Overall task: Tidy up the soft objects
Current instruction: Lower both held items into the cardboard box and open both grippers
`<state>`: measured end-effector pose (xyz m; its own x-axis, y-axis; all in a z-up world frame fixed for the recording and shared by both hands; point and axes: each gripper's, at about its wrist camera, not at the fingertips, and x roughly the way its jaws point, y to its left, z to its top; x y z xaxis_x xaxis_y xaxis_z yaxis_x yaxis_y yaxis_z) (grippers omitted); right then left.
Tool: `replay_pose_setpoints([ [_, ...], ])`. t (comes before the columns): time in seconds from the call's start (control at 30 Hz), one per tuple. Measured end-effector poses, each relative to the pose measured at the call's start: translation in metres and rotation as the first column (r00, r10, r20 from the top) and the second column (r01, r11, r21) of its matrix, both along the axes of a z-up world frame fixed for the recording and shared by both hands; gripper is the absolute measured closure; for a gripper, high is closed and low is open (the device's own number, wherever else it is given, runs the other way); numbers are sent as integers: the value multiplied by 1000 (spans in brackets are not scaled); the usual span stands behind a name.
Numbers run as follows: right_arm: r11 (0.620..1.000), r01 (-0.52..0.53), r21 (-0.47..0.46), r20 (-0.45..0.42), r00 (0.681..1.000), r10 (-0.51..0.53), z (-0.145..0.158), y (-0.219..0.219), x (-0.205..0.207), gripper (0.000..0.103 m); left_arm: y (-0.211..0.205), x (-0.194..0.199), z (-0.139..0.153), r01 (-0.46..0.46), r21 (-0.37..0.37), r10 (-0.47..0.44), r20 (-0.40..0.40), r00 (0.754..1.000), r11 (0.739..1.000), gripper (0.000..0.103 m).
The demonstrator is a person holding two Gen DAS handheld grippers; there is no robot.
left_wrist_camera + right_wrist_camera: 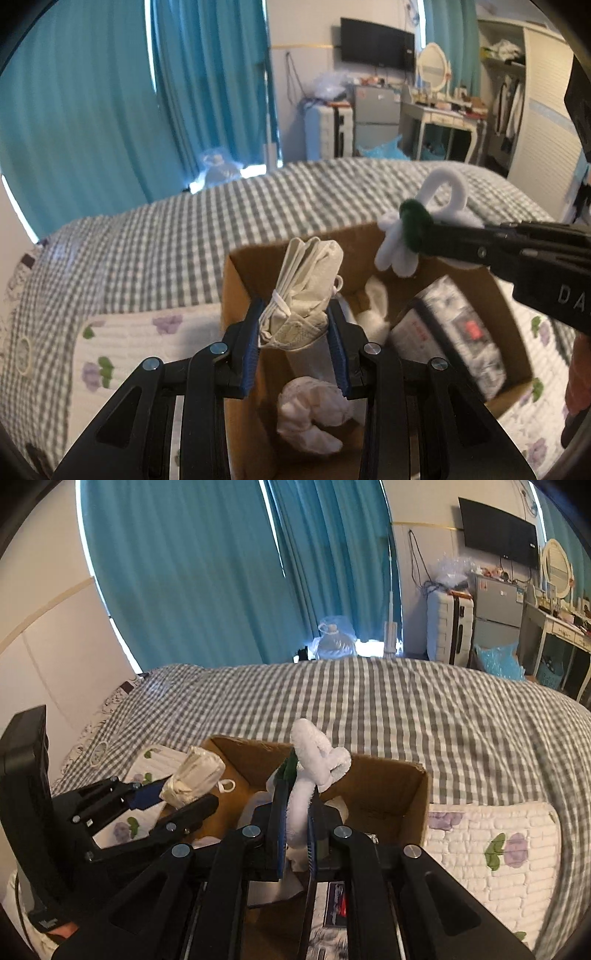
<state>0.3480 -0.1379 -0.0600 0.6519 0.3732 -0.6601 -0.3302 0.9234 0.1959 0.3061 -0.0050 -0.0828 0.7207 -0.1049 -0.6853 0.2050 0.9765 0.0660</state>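
My left gripper (293, 325) is shut on a folded off-white mask bundle (306, 288) and holds it over the open cardboard box (236, 280) on the bed. My right gripper (295, 808) is shut on a white and green fuzzy pipe-cleaner flower (314, 760), also above the box (391, 797). In the left wrist view the flower (399, 243) and the right gripper (436, 240) hang over the box's far rim. In the right wrist view the left gripper (162, 797) with the mask bundle (194, 775) is at the left.
Inside the box lie a crumpled white cloth (314, 413), white fluffy pieces (373, 306) and a printed packet (450, 332). The box stands on a white quilted mat with purple flowers (491, 845) on a grey checked bedspread (184, 240). Teal curtains, a desk and a wardrobe stand beyond.
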Motion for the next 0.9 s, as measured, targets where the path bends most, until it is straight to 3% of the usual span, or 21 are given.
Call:
replay_pose_setpoints([
  [0.27,1000,16,-5,13,1000,-16,-6,4,8,92,-5,-3,-7,-13,14,13,-3,1000,1000,68],
  [0.33,999,25,-26,12,1000,-24,-1,6,7,74,-6,-3,-4,-14,4,14,-25,1000,1000,67],
  [0.37,999,26,-30,13,1000,-26,3,8,5,51,-6,-5,0,-13,-3,13,-35,999,1000,66],
  [0.4,999,34,-29,27,999,-33,8,8,0,39,-6,-6,4,-16,-3,16,-32,999,1000,63],
  [0.47,999,43,-31,60,997,-41,21,7,-8,39,-6,-13,16,-30,3,30,-4,1000,1000,30],
  [0.7,997,75,-22,155,985,-71,88,-3,-50,39,1,-55,85,-94,8,92,123,988,996,28],
  [0.9,995,94,-16,286,954,-86,166,-12,-114,37,3,-120,168,-131,5,124,302,945,991,28],
])
